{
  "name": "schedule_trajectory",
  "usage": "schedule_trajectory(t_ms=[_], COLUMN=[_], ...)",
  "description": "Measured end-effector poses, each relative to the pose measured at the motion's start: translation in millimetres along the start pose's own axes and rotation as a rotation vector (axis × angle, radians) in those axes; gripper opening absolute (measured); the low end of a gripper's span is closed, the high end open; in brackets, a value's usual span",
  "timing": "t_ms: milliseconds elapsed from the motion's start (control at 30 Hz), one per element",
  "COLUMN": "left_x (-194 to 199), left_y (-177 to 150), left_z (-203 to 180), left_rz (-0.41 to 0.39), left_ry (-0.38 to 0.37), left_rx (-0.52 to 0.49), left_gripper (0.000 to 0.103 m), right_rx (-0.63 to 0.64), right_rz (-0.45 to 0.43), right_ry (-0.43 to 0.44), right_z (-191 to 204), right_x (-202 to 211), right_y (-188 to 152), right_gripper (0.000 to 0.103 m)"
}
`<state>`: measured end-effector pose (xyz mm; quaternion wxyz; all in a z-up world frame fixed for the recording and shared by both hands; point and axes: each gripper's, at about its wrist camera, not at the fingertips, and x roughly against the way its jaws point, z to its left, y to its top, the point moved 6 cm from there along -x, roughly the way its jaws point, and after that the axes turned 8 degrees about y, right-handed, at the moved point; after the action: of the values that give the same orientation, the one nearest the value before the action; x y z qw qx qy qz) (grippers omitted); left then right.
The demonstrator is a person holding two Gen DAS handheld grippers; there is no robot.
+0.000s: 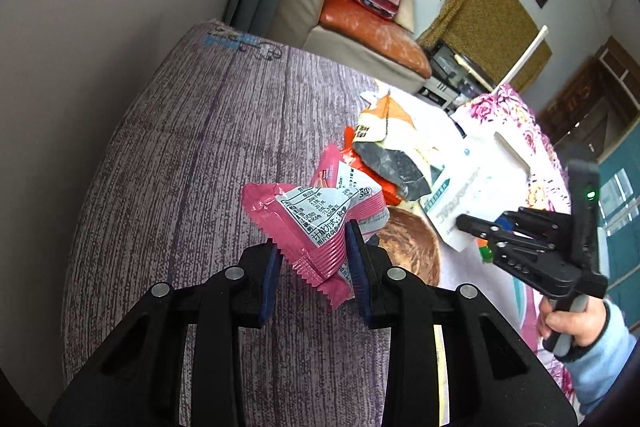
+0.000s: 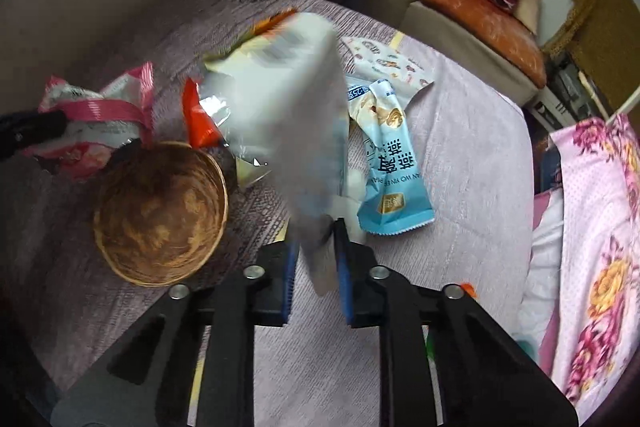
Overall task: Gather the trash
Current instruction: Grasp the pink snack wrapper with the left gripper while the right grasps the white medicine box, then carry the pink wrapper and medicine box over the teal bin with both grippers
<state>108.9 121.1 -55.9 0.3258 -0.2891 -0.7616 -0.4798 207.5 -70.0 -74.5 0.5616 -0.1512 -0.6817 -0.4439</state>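
The left gripper (image 1: 314, 259) is pinching a crinkled pink snack wrapper (image 1: 316, 223) above the purple-grey surface (image 1: 180, 155) beside the round woven basket (image 2: 160, 215), while the right gripper (image 2: 316, 259) is clamping a blurred white packet (image 2: 288, 115) by one corner, which could slip out short of the basket.

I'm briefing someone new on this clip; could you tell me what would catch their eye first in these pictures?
First, the pink snack wrapper pinched in the left hand-held gripper, lifted above the purple cloth. Next, the white packet, motion-blurred, clamped in the right hand-held gripper. Below them sits the round woven basket, with a light blue wrapper lying flat to its right.
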Motion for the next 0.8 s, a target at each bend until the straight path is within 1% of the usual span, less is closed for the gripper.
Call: schedule_trajectory(t_ms=[33, 167, 367, 500, 800], left_x=[3, 10, 20, 19, 7], left_y=[0, 1, -2, -5, -18], left_z=[-2, -15, -43, -69, -137], left_rz=[-0.004, -0.014, -0.024, -0.017, 0.016], left_ry=[-0.003, -0.012, -0.029, -0.046, -0.082], left_rx=[-0.003, -0.027, -0.077, -0.112, -0.219], left_gripper=[0.032, 0.032, 0.032, 0.032, 0.032], right_rx=[-0.034, -0.1, -0.179, -0.231, -0.364], right_rz=[-0.017, -0.05, -0.093, -0.126, -0.181], right_ry=[0.029, 0.084, 0.095, 0.097, 0.085], right_z=[0, -3, -16, -29, -77], right_x=[8, 29, 52, 68, 99], right_y=[-1, -4, -23, -41, -86], right_gripper=[0.014, 0.013, 0.013, 0.013, 0.013])
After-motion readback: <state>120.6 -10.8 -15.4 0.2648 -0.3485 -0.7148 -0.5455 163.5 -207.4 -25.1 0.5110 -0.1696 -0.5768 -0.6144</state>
